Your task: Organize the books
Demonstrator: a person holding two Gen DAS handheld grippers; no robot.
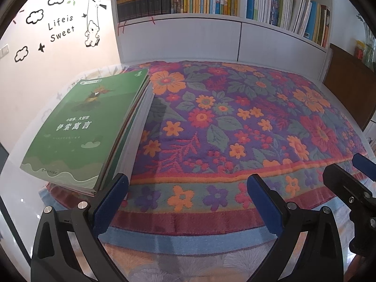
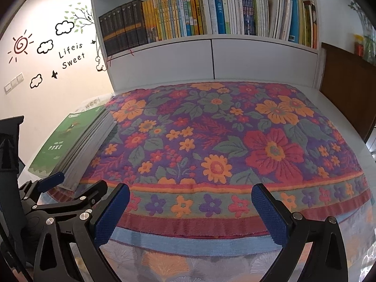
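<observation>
- Now we hold our left gripper (image 1: 188, 197) and right gripper (image 2: 190, 209) wide apart, grasping nothing.
- Our stack of books (image 1: 94, 127) sits neatly on the flowery towel's (image 1: 235, 117) left edge, ready for lifting.

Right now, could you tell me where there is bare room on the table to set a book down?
Most of the floral cloth is free: the whole stretch from the stack of books on its left edge across to the right edge, and back to the white bookcase. Only the left edge is crowded, where the stack sits. Both the left gripper and right gripper hover open at the near edge.
</observation>
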